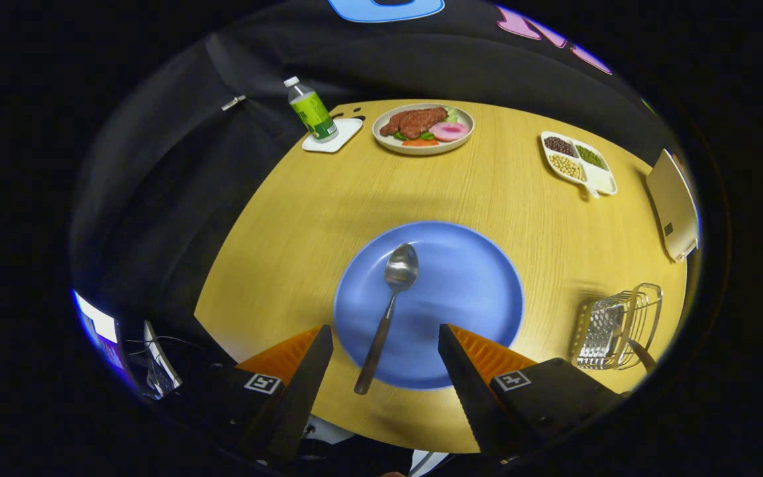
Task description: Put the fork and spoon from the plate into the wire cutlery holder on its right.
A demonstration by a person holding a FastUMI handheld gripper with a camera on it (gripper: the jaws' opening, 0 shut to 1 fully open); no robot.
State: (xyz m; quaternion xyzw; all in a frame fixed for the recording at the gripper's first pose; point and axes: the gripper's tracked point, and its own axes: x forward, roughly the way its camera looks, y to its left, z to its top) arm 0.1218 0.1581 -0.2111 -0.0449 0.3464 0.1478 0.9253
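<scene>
A blue plate (467, 278) lies on the round wooden table just ahead of my fingers. On it rests a metal spoon (387, 311) with a dark wooden handle, bowl pointing away and handle end hanging over the plate's near rim. My gripper (385, 334) hovers above with its fingers wide open, one on each side of the spoon's handle, touching nothing. The wire cutlery holder (616, 328) stands to the right of the plate near the table edge, and a dark wooden handle sticks out of it.
At the far side stand a green-labelled bottle (312, 112) on a white coaster, a plate of food (423, 127) and a white divided dish of beans (579, 162). A tan flat device (673, 202) lies at the right edge. Bare tabletop (355, 192) surrounds the blue plate.
</scene>
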